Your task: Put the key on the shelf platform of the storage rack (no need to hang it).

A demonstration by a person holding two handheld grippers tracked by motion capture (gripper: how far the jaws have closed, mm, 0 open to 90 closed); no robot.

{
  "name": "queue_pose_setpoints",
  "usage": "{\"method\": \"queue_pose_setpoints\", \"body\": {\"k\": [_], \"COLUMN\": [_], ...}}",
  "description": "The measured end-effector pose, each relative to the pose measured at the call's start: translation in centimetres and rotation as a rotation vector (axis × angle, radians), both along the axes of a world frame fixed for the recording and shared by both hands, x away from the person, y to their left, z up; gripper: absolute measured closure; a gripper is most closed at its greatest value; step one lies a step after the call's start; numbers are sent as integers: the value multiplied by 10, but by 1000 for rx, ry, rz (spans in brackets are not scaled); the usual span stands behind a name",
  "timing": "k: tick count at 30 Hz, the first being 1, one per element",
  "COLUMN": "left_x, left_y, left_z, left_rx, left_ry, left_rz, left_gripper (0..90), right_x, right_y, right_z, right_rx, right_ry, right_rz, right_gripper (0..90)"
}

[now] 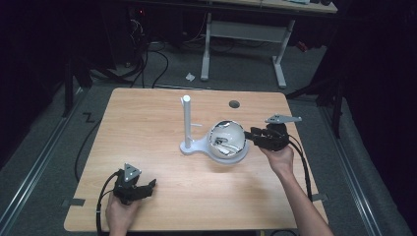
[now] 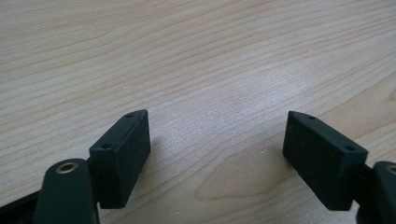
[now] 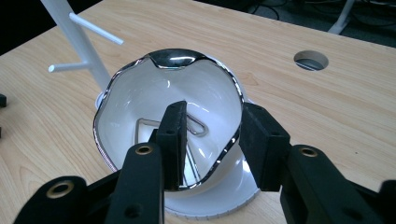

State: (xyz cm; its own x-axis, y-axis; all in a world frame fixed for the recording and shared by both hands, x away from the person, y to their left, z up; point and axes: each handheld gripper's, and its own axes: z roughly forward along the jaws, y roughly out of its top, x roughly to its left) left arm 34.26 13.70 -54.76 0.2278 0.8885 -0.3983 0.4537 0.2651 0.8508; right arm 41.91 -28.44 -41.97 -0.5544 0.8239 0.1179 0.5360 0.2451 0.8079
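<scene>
Black pads of the right hand-held gripper [image 3: 212, 140] straddle the near rim of a shiny chrome bowl [image 3: 154, 93], one pad inside the bowl and one outside; the jaws stand narrow, but a gap shows between the rim and the outer pad, so the rim sits between them without being pinched. From this gripper the bowl lies straight ahead, toward the middle of the counter [image 1: 147, 118], tipped so its mouth faces the gripper, and it rests on the round base of a white stand [image 1: 187, 123] whose upright post, its long axis vertical, rises just beyond and carries two thin side pegs. The right hand is by far the nearer one. The left hand-held gripper [image 1: 140, 189] rests well apart at the near left of the counter, jaws wide over bare wood with nothing between them. Counted: one bowl, one stand, two grippers, one round hole [image 1: 234, 104] in the counter.
</scene>
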Motion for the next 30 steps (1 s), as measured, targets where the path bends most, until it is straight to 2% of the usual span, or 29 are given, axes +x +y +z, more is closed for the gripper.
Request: {"method": "queue_pose_setpoints", "body": {"k": [7,8,15,30], "left_x": [0,0,0,0], "left_y": [0,0,0,0], "left_z": [0,0,0,0], "left_rx": [0,0,1,1], "left_ry": [0,0,2,1], "left_rz": [0,0,-1,0], "left_gripper": [236,236,236,236], "right_x": [-6,-8,-17,-37], "right_y": [-11,-14,-31,-59], "right_z": [2,1,-6,-13], "right_rx": [19,34,48,78], "right_ry": [-11,-8,9,2], "right_rz": [-22,-33,-61,-103], "right_gripper": [613,610,608,605]}}
